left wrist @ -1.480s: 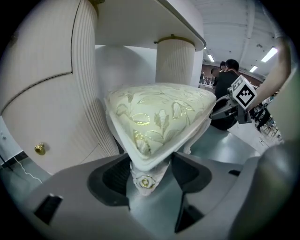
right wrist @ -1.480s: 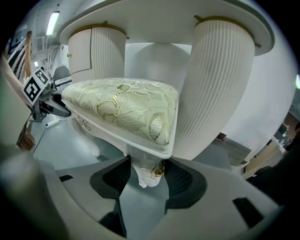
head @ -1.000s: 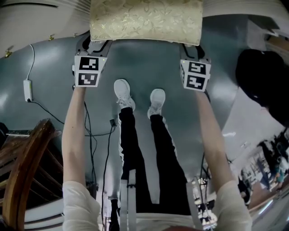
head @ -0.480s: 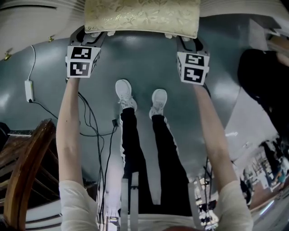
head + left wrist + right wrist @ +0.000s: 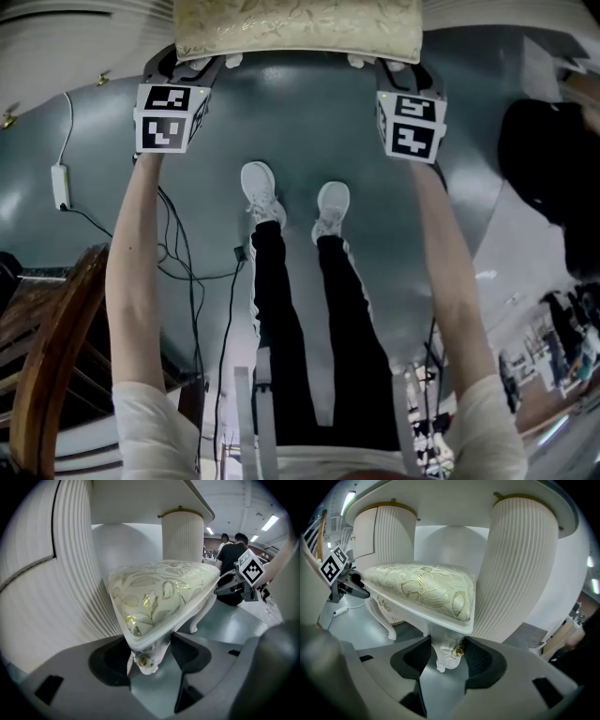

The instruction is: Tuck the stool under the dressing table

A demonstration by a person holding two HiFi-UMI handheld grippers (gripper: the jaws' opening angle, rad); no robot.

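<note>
The left hand-held gripper (image 5: 147,660) and right hand-held gripper (image 5: 447,656) each clamp a stool (image 5: 298,28) leg, at 11 and 1 o'clock in the head view. That two-corner hold likely keeps it square between the dressing table (image 5: 520,564) pedestals.

The stool (image 5: 422,590) had an oblong cushion of cream cloth with a gold leaf pattern, on a white carved frame with curved legs and a gold stud at each near corner; it stood upright and level, its far part in the gap between the two rounded, fluted white pedestals of the dressing table (image 5: 520,564), below the white top that overhung the seat; its right corner was just beside the right pedestal; its near left corner leg was clasped in the left gripper (image 5: 147,656) and its near right corner leg in the right gripper (image 5: 445,656).
</note>
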